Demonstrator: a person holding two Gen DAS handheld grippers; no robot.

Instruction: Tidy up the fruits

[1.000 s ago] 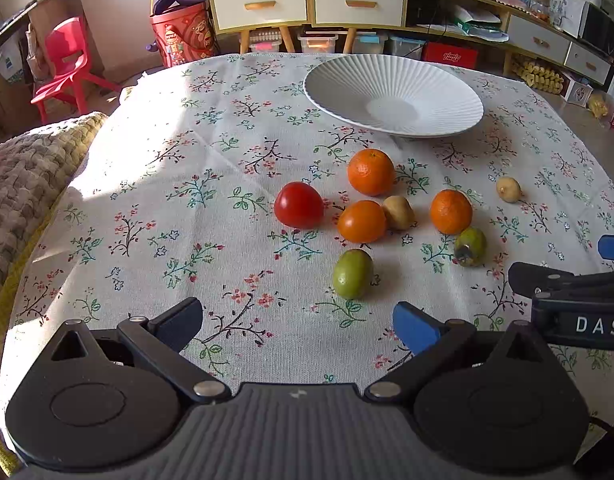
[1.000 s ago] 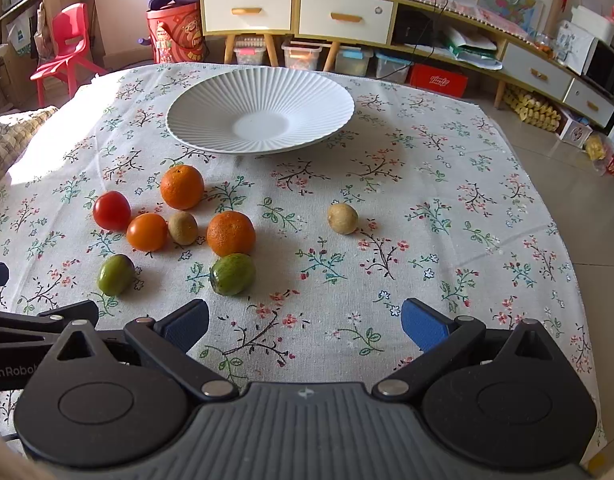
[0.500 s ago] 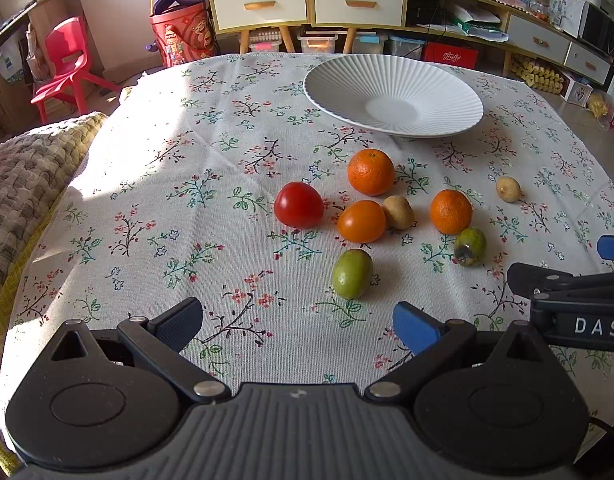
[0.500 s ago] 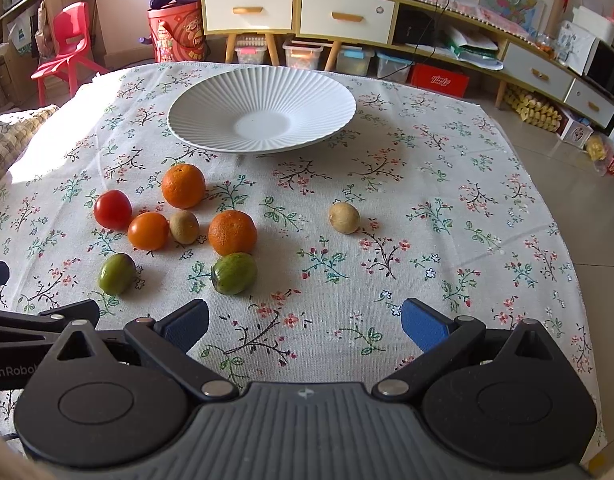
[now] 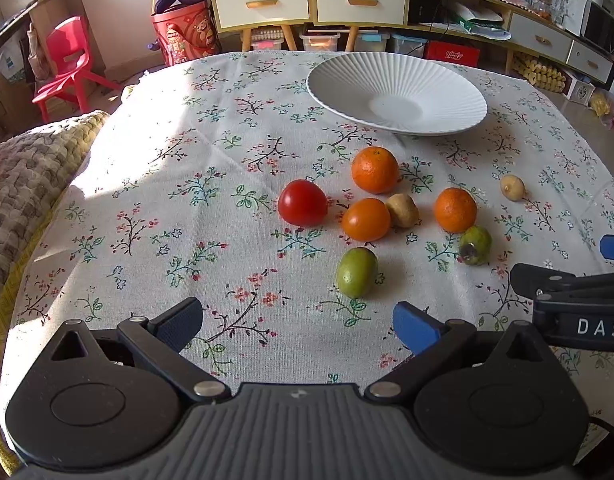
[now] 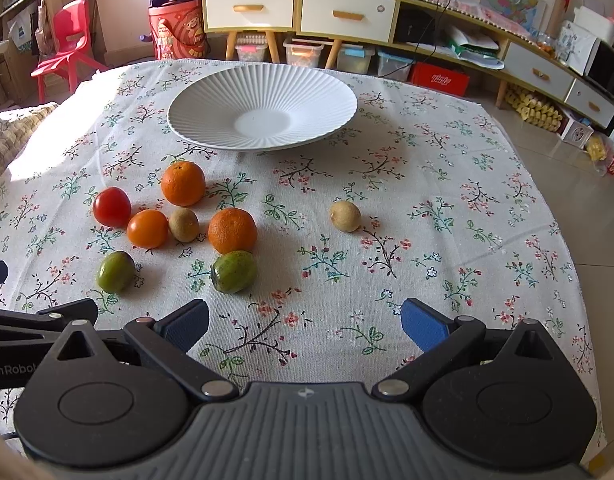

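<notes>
Both claws hang over the near edge of the table with nothing in them — the left gripper (image 5: 297, 324) has its blue pads spread wide above the flowered tablecloth (image 5: 187, 200), and the right gripper (image 6: 305, 320) is likewise released, pads well apart. The white ribbed plate (image 6: 211, 116) sits toward the far edge of the table, bare inside. The fruits lie loose on the cloth between the plate and the near edge, mostly toward the left side in the right wrist view: a red tomato (image 6: 111, 207), an orange-coloured tomato (image 6: 147, 228) just beside it, a small brown kiwi (image 6: 183, 224) touching or nearly touching that one, a far orange (image 6: 183, 183) nearest the plate, and a near orange (image 6: 232, 231) with a right green fruit (image 6: 233, 271) just in front of it. A left green fruit (image 6: 115, 271) lies nearest the left gripper. One pale round fruit (image 6: 345, 216) rests alone — well apart from the cluster, toward the table's right side
</notes>
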